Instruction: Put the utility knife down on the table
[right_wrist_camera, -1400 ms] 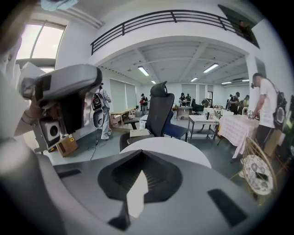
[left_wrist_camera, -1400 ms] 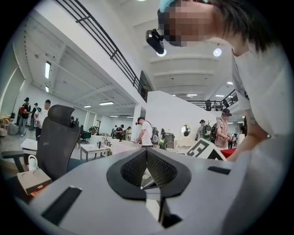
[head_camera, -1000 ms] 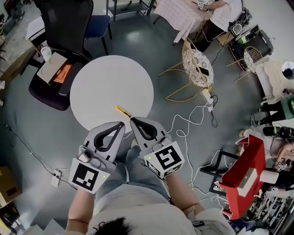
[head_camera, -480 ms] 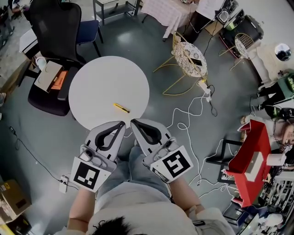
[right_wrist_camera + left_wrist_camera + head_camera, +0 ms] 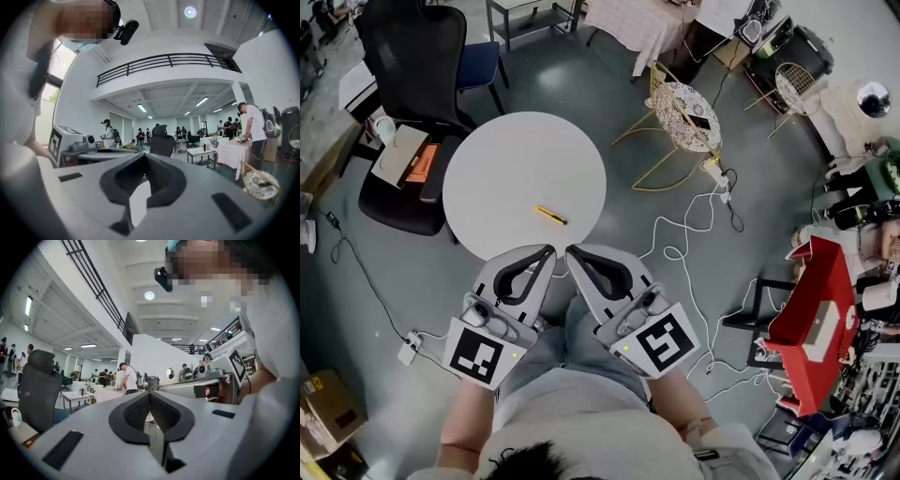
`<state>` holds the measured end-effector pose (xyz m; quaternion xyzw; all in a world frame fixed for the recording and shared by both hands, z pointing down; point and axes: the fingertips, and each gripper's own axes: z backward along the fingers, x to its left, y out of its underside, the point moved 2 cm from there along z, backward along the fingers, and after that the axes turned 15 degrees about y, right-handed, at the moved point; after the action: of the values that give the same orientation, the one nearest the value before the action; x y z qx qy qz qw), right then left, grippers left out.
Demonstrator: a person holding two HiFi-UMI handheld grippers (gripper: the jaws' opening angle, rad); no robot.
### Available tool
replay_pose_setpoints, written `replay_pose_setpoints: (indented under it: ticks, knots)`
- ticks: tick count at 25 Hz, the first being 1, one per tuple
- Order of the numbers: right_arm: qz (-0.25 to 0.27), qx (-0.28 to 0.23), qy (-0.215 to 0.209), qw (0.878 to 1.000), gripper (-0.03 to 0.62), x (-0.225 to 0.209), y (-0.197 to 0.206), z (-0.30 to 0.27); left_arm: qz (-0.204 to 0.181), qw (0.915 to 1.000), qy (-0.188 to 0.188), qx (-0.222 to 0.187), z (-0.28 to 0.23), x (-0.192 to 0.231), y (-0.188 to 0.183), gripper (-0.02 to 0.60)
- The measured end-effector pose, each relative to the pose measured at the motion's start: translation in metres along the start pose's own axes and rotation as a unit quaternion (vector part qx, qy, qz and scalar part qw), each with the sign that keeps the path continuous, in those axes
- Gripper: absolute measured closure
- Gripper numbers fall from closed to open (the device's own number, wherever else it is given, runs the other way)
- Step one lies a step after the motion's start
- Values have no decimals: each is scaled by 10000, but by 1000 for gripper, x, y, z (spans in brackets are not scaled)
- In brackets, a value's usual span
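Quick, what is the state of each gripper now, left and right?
Left gripper: shut, holding nothing.
Right gripper: shut, holding nothing; the yellow utility knife lies on the round white table.

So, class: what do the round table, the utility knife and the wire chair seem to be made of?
Table: smooth matt white top, perhaps laminate.
Utility knife: yellow body, likely plastic; too small to be sure.
Chair: thin golden metal wire, open mesh.
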<state>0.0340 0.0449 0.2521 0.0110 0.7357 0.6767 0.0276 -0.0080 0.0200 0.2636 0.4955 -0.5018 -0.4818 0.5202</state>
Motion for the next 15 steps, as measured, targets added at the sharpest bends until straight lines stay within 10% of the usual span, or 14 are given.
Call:
replay_pose_setpoints:
  ticks: [15]
  knots:
    - [-22, -40, -58, 10000, 588, 7, 0, 6, -47, 10000, -2, 19, 5, -6, -1, 572]
